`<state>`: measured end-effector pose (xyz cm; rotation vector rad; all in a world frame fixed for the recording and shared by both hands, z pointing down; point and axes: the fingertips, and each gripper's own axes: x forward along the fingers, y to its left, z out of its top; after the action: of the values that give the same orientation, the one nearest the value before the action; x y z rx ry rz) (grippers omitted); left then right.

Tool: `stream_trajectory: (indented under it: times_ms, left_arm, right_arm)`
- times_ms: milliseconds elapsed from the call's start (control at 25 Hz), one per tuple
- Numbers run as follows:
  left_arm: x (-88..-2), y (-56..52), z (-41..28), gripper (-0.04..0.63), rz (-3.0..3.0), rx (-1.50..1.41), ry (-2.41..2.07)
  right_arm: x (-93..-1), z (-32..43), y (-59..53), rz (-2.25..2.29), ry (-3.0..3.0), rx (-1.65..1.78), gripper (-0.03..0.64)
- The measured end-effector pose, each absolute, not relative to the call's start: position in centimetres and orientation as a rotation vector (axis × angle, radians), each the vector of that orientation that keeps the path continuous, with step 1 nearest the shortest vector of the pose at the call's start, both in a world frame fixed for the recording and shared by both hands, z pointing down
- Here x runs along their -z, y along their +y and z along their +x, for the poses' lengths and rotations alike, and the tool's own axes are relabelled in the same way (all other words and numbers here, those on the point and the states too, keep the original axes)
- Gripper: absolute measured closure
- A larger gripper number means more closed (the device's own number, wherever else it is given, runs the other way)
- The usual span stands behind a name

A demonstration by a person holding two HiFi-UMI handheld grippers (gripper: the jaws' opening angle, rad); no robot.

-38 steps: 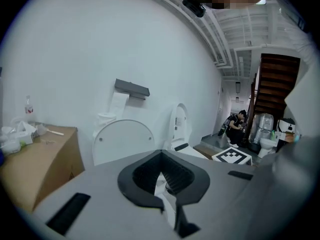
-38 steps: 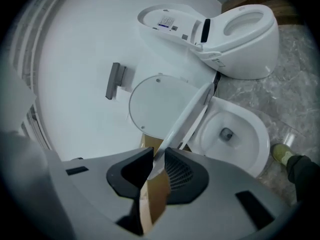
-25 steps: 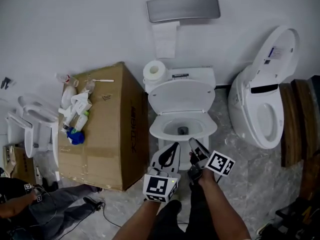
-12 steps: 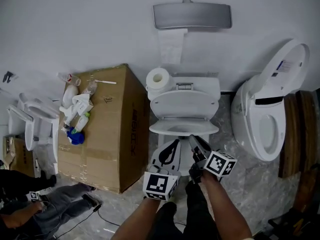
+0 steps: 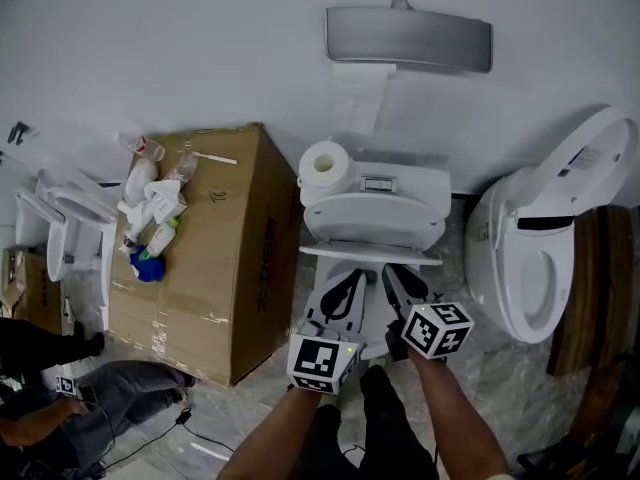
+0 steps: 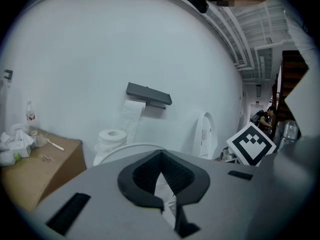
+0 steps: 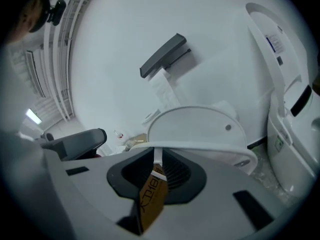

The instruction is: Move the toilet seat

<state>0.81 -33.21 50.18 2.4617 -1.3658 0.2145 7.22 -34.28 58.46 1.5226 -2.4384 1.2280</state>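
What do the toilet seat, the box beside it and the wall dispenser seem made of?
Toilet seat: probably white plastic, smooth and thin-edged. Box: matte brown cardboard, taped seams. Wall dispenser: dull grey metal or plastic, can't tell which.

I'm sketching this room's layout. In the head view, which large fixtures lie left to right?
Small white toilet at the left edge → cardboard box → middle toilet → toilet with raised lid
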Motion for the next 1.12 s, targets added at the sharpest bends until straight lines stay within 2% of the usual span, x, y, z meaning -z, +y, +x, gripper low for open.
stream_trajectory:
  times_ms: [640, 1120]
  left_arm:
    - [-51.1, -37.4, 1.6, 0.586, 2.424, -0.201, -1.419]
    - [-51.1, -39.2, 1.1, 0.588, 2.393, -0.2, -1.458]
  right_arm:
    - [-58.6, 7.8, -40.4, 1.514, -2.404, -0.826, 0.584]
    - [-59.1, 7.7, -43.9, 1.504, -2.391, -0.697, 0.586]
